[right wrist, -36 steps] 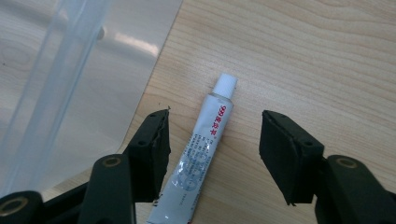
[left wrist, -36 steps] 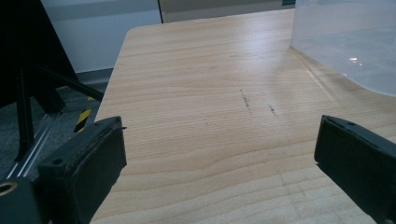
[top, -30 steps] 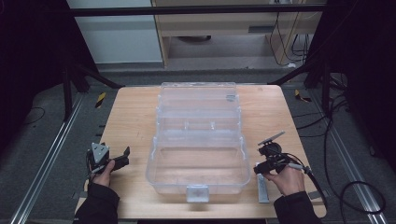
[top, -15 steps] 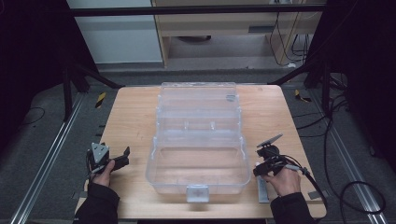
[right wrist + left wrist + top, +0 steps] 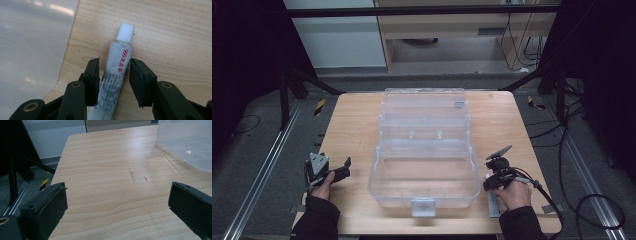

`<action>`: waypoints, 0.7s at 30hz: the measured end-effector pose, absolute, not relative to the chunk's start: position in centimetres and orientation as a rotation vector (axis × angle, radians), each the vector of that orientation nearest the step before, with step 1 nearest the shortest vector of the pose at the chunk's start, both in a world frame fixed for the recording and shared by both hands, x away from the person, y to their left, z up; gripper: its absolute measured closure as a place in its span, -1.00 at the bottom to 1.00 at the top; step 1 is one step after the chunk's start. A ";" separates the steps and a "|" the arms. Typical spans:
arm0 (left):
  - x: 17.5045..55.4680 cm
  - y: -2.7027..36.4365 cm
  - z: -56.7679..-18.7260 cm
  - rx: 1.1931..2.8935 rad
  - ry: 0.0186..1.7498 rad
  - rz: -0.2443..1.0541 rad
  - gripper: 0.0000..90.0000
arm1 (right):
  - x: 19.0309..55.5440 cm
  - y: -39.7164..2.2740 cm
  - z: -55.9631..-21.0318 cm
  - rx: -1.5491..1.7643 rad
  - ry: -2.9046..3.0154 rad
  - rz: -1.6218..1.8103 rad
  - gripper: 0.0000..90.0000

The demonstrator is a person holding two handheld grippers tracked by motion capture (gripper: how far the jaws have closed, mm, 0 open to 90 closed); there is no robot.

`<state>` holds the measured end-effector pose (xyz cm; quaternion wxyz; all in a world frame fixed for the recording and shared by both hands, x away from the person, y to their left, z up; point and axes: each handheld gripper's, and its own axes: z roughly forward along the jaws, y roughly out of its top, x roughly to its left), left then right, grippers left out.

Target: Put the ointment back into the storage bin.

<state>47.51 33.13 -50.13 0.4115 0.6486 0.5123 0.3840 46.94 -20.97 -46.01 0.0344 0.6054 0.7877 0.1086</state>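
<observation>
A: Entry, counter [image 5: 352,125] layout. Clear plastic case [image 5: 424,150] lies open in the middle of the wooden counter, lid tipped back toward the far edge, latch tab at the near edge. Nothing visible inside it.

B: Left claw [image 5: 343,168]?

A: Held low near the near-left corner, well apart from the case. In the left gripper view its jaws are spread wide with bare wood between them; a corner of the clear case [image 5: 185,142] sits at upper right.

B: Right claw [image 5: 113,80]?

A: Near the near-right corner, just beside the case's right wall. In the right gripper view the jaws straddle a tube [image 5: 117,67] lying flat on the wood, white cap pointing away from the claw, red characters and "999" on its side. The jaws stand partly closed on either side of the tube; the left one looks to be touching it, the right shows a narrow gap. Not pinching it.

B: High view of the tube?

A: A grey strip [image 5: 493,202] beside the right hand [image 5: 514,192], by the near edge.
</observation>
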 end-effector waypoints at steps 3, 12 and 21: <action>47.5 33.1 -50.1 1.632 1.289 0.967 -0.97 | 46.9 -21.1 -46.2 1.861 2.429 0.344 0.40; 47.5 33.1 -50.1 1.632 1.289 0.966 -0.97 | 46.9 -20.8 -46.5 1.833 2.455 0.297 0.53; 47.5 33.1 -50.1 1.632 1.289 0.966 -0.97 | 46.9 -20.7 -46.5 1.808 2.456 0.265 0.55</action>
